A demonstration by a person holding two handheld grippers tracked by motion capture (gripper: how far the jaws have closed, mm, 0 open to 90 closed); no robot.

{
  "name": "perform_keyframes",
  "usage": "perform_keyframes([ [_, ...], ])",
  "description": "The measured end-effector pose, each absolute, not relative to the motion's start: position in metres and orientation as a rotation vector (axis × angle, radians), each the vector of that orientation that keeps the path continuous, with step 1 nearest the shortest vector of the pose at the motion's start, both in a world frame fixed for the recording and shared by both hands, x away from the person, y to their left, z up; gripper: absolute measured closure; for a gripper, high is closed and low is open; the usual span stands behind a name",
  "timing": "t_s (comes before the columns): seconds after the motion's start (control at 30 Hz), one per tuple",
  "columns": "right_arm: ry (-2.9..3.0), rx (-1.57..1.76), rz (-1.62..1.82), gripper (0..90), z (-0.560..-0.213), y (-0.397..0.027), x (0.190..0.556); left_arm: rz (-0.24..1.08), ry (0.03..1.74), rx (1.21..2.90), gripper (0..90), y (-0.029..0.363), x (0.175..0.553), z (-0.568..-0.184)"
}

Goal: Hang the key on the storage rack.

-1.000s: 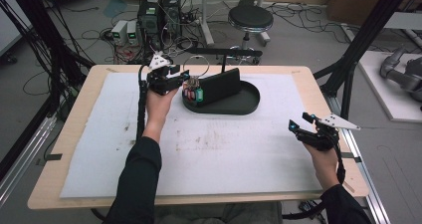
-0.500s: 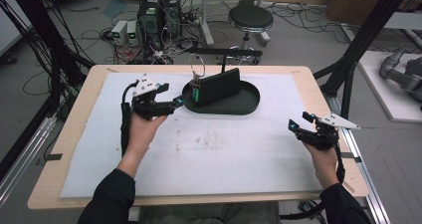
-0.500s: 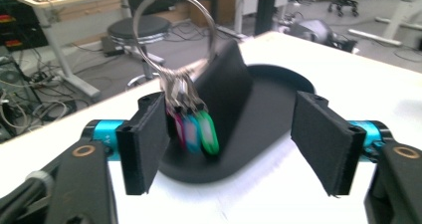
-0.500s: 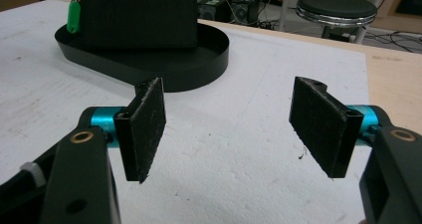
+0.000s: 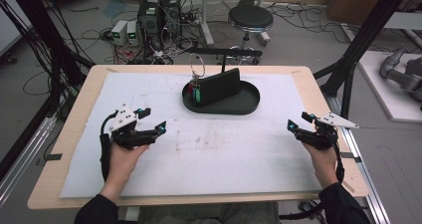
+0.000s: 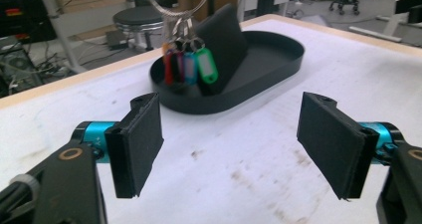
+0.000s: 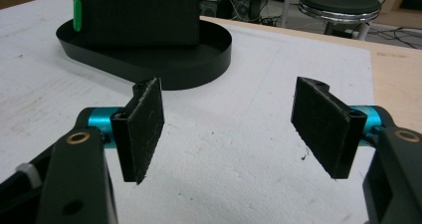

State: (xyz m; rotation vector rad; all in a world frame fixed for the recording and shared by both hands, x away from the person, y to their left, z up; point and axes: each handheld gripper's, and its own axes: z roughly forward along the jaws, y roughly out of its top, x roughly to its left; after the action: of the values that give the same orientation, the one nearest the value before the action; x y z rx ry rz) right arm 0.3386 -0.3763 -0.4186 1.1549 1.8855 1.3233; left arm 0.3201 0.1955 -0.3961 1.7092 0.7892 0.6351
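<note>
A wooden tabletop (image 5: 79, 97) carries a white, lightly stained mat (image 5: 209, 149) over most of its surface; on the mat, toward twelve o'clock from the middle, sits a black oval tray (image 5: 244, 106), and inside it a black rectangular block (image 5: 219, 86) stands on edge, tilted back; a metal key ring (image 5: 197, 64) rises above the block's nine o'clock end, and a bunch of coloured key tags (image 5: 195, 91) hangs from it against the block's face, the tags red, blue and green in the left gripper view (image 6: 188, 67); the left gripper (image 5: 149, 125) is held in the person's left hand (image 5: 124, 157) at about eight o'clock on the mat, well apart from the tray, its jaws spread wide with nothing between them, the two black pads (image 6: 142, 142) facing each other across bare mat, and the tray (image 6: 278, 67) lies beyond them in that view; the right gripper (image 5: 297, 123) is held in the right hand (image 5: 321, 159) at about four o'clock, near the mat's edge, also well apart from the tray, its jaws likewise wide apart and empty, the pads (image 7: 147, 127) framing bare mat with the tray (image 7: 199, 59) and the block (image 7: 142, 15) farther off toward eleven o'clock of that view; a single green tag (image 7: 77, 10) shows beside the block there; behind the tabletop, on the floor, stand a round black stool (image 5: 250, 19) and a cluster of electronic boxes with tangled cables (image 5: 149, 22).
</note>
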Motion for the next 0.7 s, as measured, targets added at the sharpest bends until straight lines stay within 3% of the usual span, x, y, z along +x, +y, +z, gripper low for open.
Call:
perform_keyframes([
  [0.7, 1.955, 1.148, 1.305, 23.9, -0.421, -0.373, 0.341, 0.640, 0.846, 1.698, 24.7, 0.210, 0.328, -0.409],
])
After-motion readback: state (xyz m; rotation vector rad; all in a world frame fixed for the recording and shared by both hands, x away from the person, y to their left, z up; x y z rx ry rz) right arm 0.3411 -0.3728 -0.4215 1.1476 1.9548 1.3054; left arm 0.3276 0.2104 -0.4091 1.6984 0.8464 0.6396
